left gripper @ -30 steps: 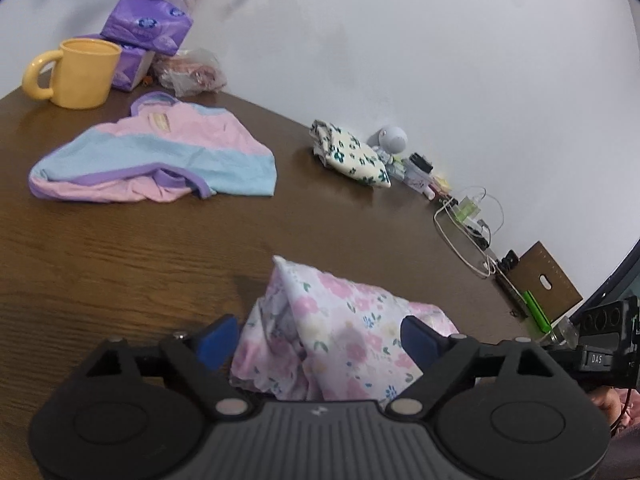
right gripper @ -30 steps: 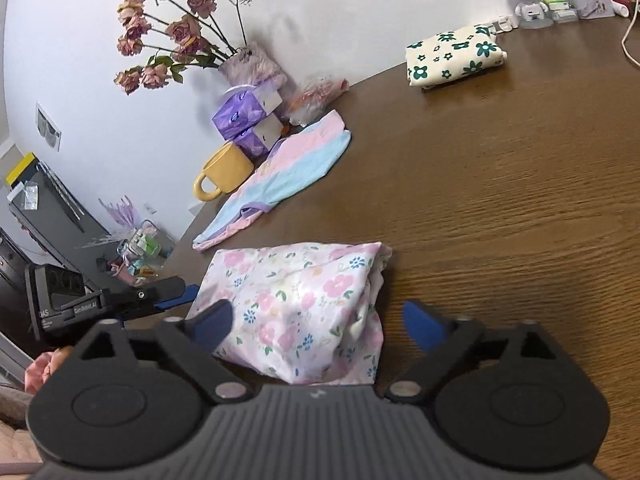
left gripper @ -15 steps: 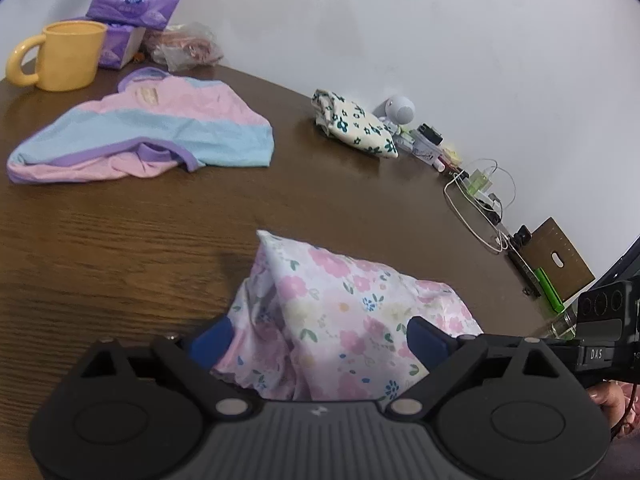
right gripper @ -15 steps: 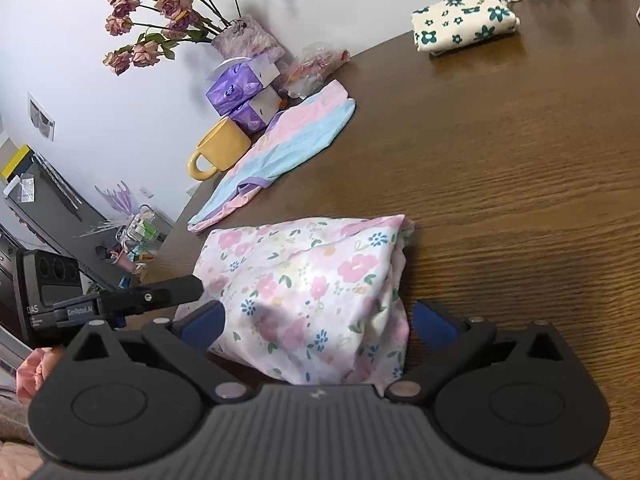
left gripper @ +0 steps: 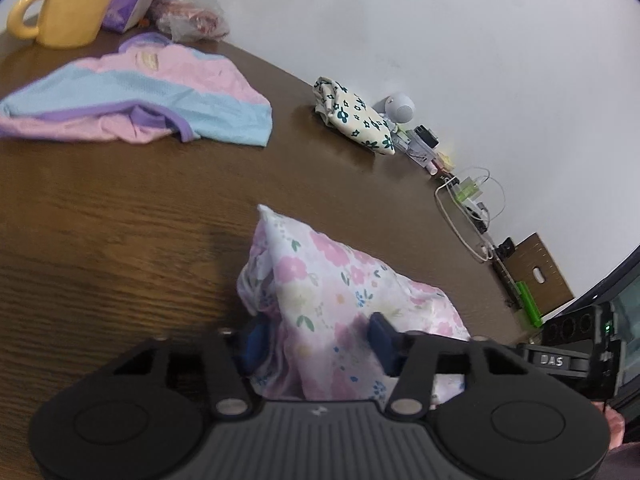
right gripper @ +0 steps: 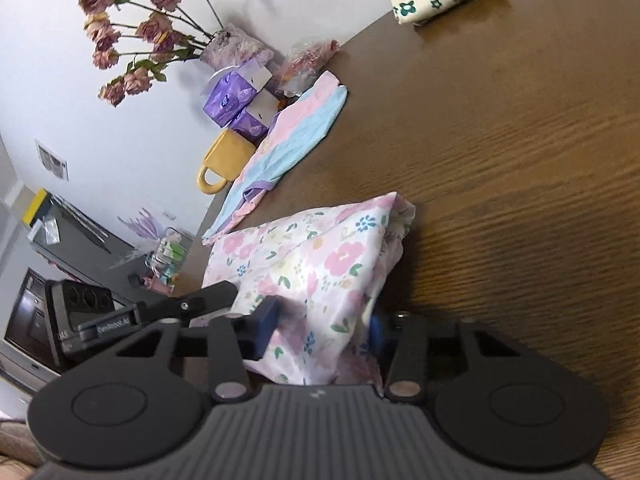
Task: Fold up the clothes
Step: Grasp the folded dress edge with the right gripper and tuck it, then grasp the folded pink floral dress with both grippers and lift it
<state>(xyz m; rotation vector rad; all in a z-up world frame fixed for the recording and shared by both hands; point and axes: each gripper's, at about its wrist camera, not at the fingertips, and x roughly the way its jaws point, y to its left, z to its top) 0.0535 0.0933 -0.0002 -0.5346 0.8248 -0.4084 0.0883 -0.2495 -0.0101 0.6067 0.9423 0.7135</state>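
Looking past your tools: dark wood surface [left gripper: 120, 248] against a white wall, with a yellow mug [left gripper: 66, 12], striped top [left gripper: 160, 92] and folded green-flowered cloth [left gripper: 352, 116]. The pink floral garment [left gripper: 340, 300] lies bunched at the near edge. Left hand-held gripper [left gripper: 316, 340] and right hand-held gripper [right gripper: 324, 324] are both closing with its fabric between the blue pads. Fingertips partly buried in cloth.

Colours on the brown wooden table [left gripper: 120, 220]

Pink-flowered white cloth [left gripper: 340, 292]; pink, blue and purple garment [left gripper: 160, 92]; yellow mug [left gripper: 68, 12]; cream cloth with green flowers [left gripper: 356, 116].
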